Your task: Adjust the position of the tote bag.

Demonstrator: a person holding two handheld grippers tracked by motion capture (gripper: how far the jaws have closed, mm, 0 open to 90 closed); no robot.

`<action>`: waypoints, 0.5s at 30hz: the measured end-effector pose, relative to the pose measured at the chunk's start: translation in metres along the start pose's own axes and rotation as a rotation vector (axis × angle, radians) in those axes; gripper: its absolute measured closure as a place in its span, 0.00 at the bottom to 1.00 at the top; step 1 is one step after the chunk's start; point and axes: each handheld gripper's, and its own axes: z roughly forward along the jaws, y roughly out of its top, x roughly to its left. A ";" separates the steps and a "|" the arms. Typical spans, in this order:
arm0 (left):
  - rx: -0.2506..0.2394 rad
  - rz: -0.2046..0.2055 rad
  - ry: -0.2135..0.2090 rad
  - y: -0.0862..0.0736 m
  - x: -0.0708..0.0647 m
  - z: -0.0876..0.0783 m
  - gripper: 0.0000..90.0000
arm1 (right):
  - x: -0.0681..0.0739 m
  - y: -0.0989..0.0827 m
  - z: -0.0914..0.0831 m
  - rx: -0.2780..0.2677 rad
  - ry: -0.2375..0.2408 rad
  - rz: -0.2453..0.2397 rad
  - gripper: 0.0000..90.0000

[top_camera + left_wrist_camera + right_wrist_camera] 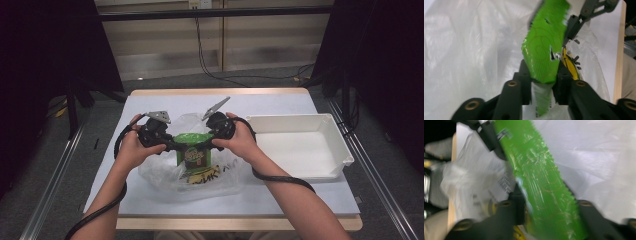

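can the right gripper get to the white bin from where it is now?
Probably yes. The white bin sits open beside the right gripper, nothing between them, but its jaws are clamped on the green snack bag, as are the left gripper's.

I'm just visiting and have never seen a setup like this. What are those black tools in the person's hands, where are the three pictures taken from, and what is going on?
A person holds a hand-held left gripper and right gripper, each with two black fingers. One camera looks down from above; the other two ride on the grippers. On the white table lie a clear crumpled plastic bag and an empty white plastic tray. Both grippers pinch the top edge of a bright green snack packet, one at each side, above the bag.
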 end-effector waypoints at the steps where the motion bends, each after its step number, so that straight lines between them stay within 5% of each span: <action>1: 0.006 -0.022 0.010 -0.002 0.002 -0.001 0.64 | 0.003 0.002 0.000 0.014 -0.004 -0.030 0.81; 3: 0.004 -0.036 0.046 -0.005 0.002 -0.003 0.49 | 0.008 0.005 -0.001 0.034 -0.023 -0.046 0.84; 6: -0.022 -0.135 0.100 -0.010 -0.003 -0.009 0.29 | 0.012 0.009 -0.003 0.046 -0.027 -0.058 0.85; 10: -0.028 -0.204 0.152 -0.016 -0.012 -0.014 0.20 | 0.012 0.011 -0.012 0.037 -0.035 -0.056 0.85; 15: -0.031 -0.205 0.198 -0.019 -0.020 -0.014 0.17 | 0.012 0.013 -0.027 0.005 -0.054 -0.026 0.85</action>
